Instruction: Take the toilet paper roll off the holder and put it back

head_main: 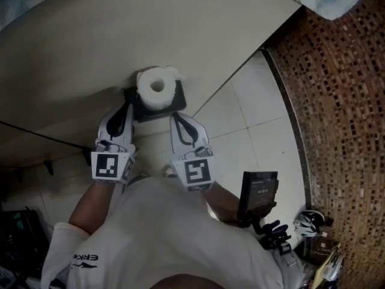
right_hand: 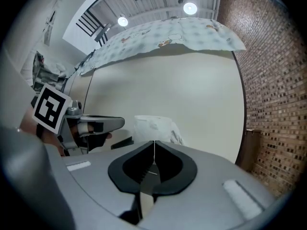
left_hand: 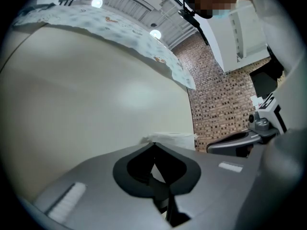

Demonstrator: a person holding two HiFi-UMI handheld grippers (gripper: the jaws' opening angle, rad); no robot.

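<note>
- Task object: the white toilet paper roll [head_main: 157,96] sits on the black holder [head_main: 153,110], which is fixed to the cream wall [head_main: 120,35] above the pale tiled floor [head_main: 258,107]. The roll has not been lifted off.
- Axis: the head view looks straight down into the hollow core. I judge that the roll's long axis stands upright and that it would come off upward.
- Left gripper [head_main: 127,108]: jaws together with nothing between them. Its tip lies at the holder's left edge, just beside it; contact cannot be confirmed. In the left gripper view the roll shows just past the closed tips, slightly to the right.
- Right gripper [head_main: 175,119]: jaws together and empty. Its tip lies just below the holder's right part in the head view. In the right gripper view the roll sits directly ahead of the closed tips, close but apart.
- Key relation: the roll lies ahead of both grippers and between their lines of approach. Neither is clearly nearer, though the right one faces it more squarely.
- Pose: both hands are held out towards the wall, roughly parallel, with the marker cubes facing up at the camera and the grippers pointing about level at the holder.
- Assessment: neither gripper can take the roll until its jaws part wide enough to span it.
</note>
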